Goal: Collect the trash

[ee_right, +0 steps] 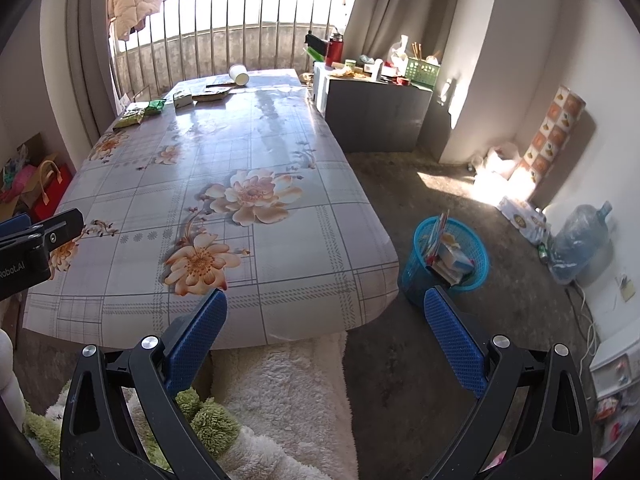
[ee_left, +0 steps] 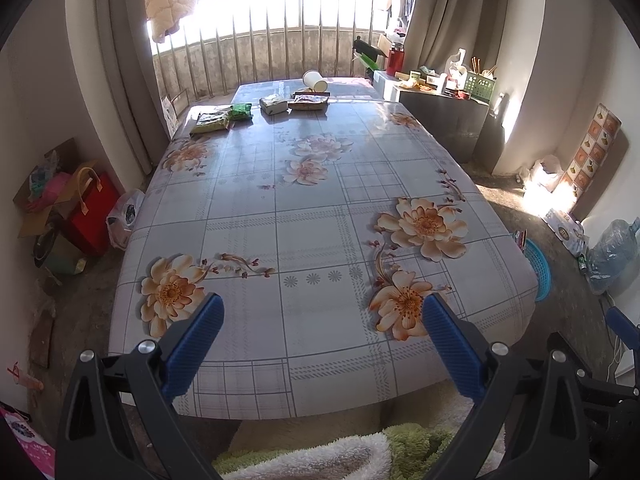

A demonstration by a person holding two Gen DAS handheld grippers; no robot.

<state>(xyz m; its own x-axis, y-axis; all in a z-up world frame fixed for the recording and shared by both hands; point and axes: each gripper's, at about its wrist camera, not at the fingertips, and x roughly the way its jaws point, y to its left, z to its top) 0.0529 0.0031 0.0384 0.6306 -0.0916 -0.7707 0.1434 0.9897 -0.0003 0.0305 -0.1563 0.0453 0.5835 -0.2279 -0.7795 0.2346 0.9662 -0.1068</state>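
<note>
Several snack wrappers lie at the far end of the flowered table: a yellow-green packet, a green packet, a pale packet and a brown packet. A white paper cup lies tipped on its side behind them. The same cup and packets show far off in the right wrist view. A blue mesh bin holding trash stands on the floor right of the table. My left gripper is open over the table's near edge. My right gripper is open over the near right corner.
A grey cabinet with clutter stands at the back right. Bags and a red gift bag sit on the floor at the left. A water jug and boxes line the right wall. A fluffy rug lies below the grippers.
</note>
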